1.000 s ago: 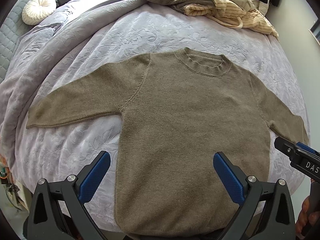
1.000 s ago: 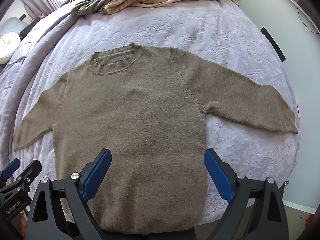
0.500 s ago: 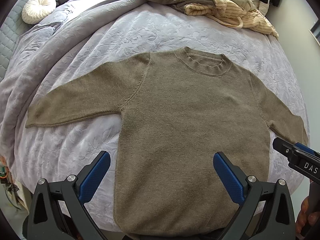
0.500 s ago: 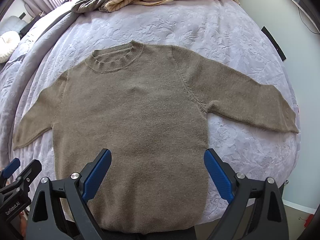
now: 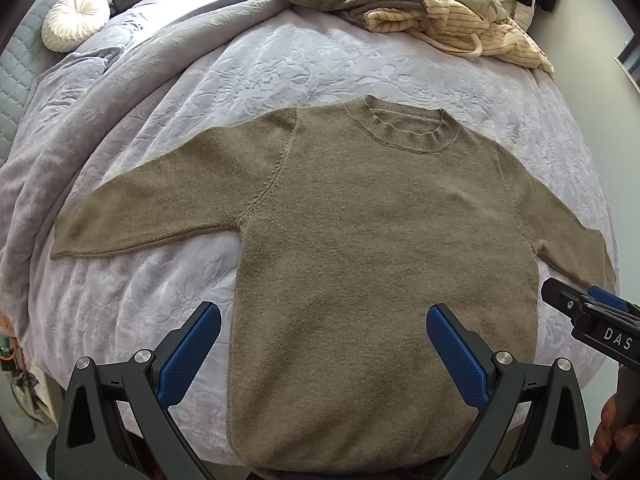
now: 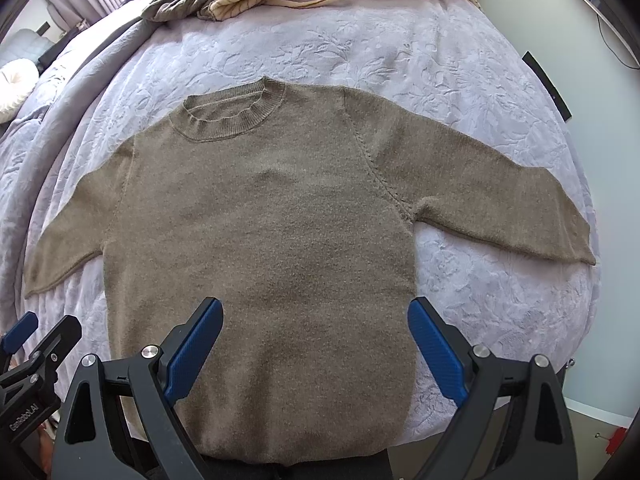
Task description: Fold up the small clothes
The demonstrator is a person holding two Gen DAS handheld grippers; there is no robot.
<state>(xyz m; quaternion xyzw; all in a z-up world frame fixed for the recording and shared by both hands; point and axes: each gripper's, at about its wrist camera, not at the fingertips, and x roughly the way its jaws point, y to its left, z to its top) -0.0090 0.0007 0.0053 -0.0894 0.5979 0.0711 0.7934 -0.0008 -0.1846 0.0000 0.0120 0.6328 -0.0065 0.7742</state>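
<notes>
Sweater (image 5: 380, 248) first: it lies flat and face up on the lilac bedspread (image 5: 280, 68), collar (image 5: 404, 132) away from me, both sleeves spread out to the sides, hem at the near edge of the bed. I have my left gripper (image 5: 320, 348) above the lower part of the body, near the hem, its blue pads (image 5: 188, 352) spread wide with nothing between them; one pad sits over the bedspread just beside the sweater's left edge, the other over the knit. My right gripper (image 6: 316, 340) hangs over the same lower stretch of the sweater, likewise wide open and empty, with its pads (image 6: 434, 348) near the two side edges of the body. I cannot tell whether either gripper touches the fabric. Each gripper shows at the edge of the other's view, so they are side by side. From the left view I see the right sleeve (image 5: 568, 240) running toward the right gripper, and a few fingers (image 5: 608, 436) on its handle. A pile of other clothes (image 5: 432, 12) lies at the far end of the bed, well apart from the sweater, and a round white cushion (image 5: 76, 20) sits far off to the left.
</notes>
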